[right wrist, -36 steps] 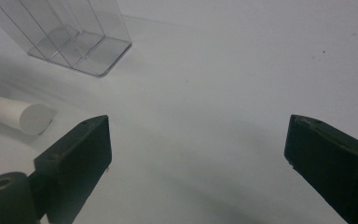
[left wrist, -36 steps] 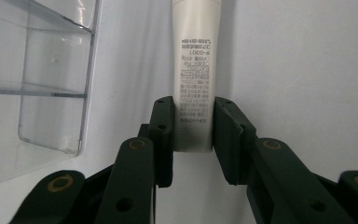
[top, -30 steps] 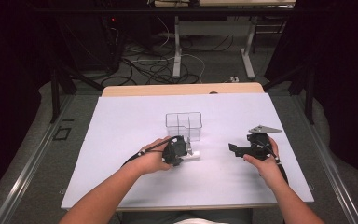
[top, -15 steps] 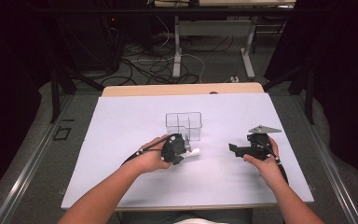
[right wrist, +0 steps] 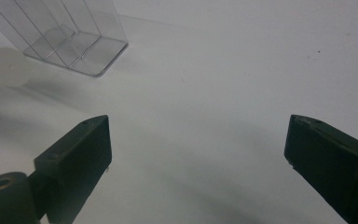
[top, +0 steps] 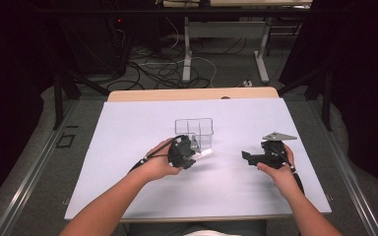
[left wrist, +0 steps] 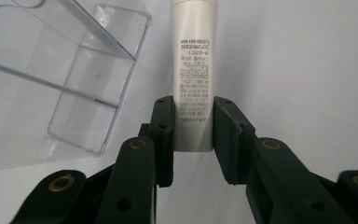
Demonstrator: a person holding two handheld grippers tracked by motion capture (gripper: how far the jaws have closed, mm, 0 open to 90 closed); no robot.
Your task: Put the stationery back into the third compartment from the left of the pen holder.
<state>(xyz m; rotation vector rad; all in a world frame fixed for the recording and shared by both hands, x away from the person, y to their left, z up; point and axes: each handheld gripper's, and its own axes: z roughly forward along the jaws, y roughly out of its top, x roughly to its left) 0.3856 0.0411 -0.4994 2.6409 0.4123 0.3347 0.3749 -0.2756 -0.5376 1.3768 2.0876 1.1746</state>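
Nearest the person, the left tool (left wrist: 193,140) is clamped on the end of a white cylindrical plastic tube with small printed text (left wrist: 193,70), held just above the white worktop (top: 128,147). The right tool (right wrist: 198,154) hangs with its jaws wide apart, holding nothing. Farther off, just beside the tube, stands a clear plastic divided box (top: 194,131).

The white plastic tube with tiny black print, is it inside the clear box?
No, the white plastic tube is clamped in the left gripper beside the clear plastic box.
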